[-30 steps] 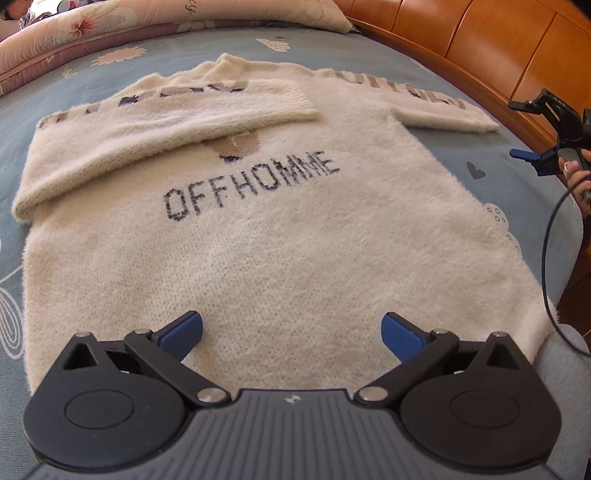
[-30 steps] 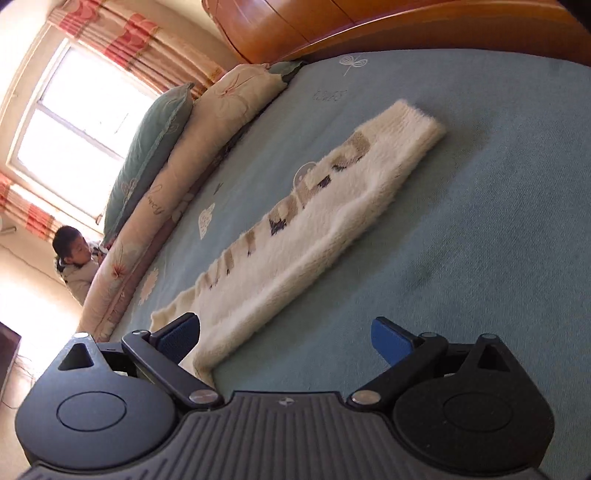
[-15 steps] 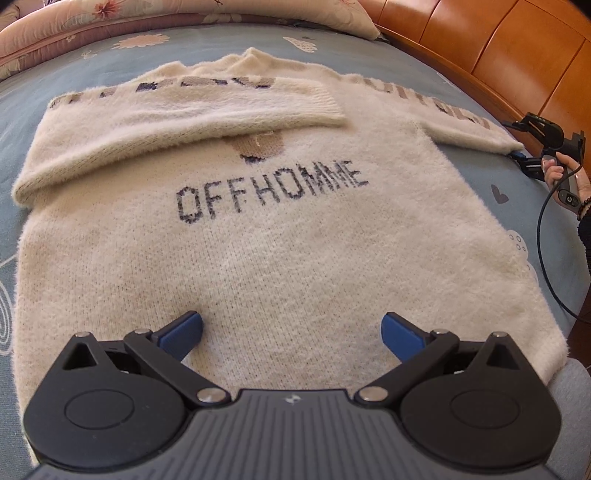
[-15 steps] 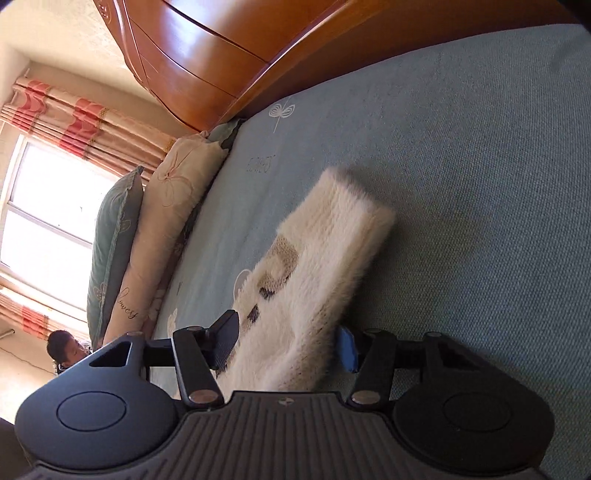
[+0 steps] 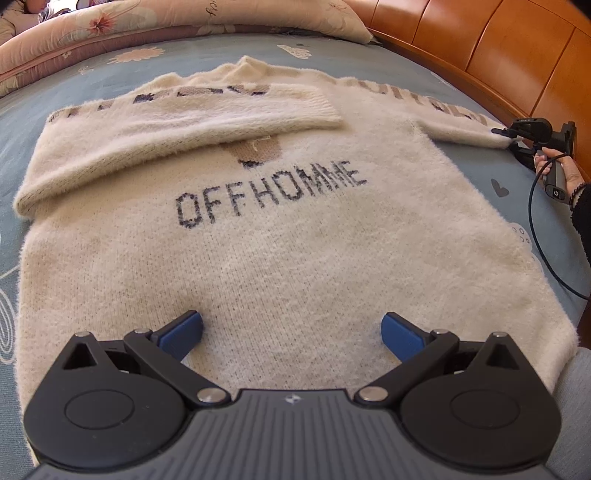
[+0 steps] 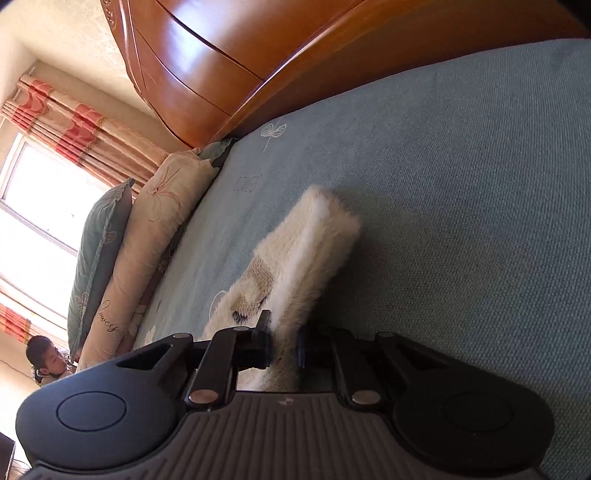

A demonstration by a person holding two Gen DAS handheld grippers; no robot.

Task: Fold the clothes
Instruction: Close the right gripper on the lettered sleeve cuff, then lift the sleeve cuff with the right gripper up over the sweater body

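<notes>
- The cream sweater (image 5: 280, 236) lies flat on the bed (image 5: 110, 70), front up, hem towards the near edge and collar towards the pillows (image 5: 192, 14)
- One sleeve (image 5: 184, 114) is already folded in and lies across the chest above the lettering; that part looks done
- The other sleeve (image 5: 454, 122) is stretched out to the side towards the wooden headboard (image 5: 498, 55), not yet brought in
- The right hand-held gripper (image 6: 284, 350) has just been closing and is now clamped on that sleeve near its cuff (image 6: 325, 229); from the other side you can see it at the sleeve's tip, held in the person's hand (image 5: 557, 170)
- The left hand-held gripper (image 5: 291, 332) hangs over the lower part of the sweater with its jaws wide and nothing between them
- To my eye the job is about a third along: the second sleeve is only gripped, and after it comes over, the body itself is yet to be folded up
- The hem lies flat and unturned
</notes>
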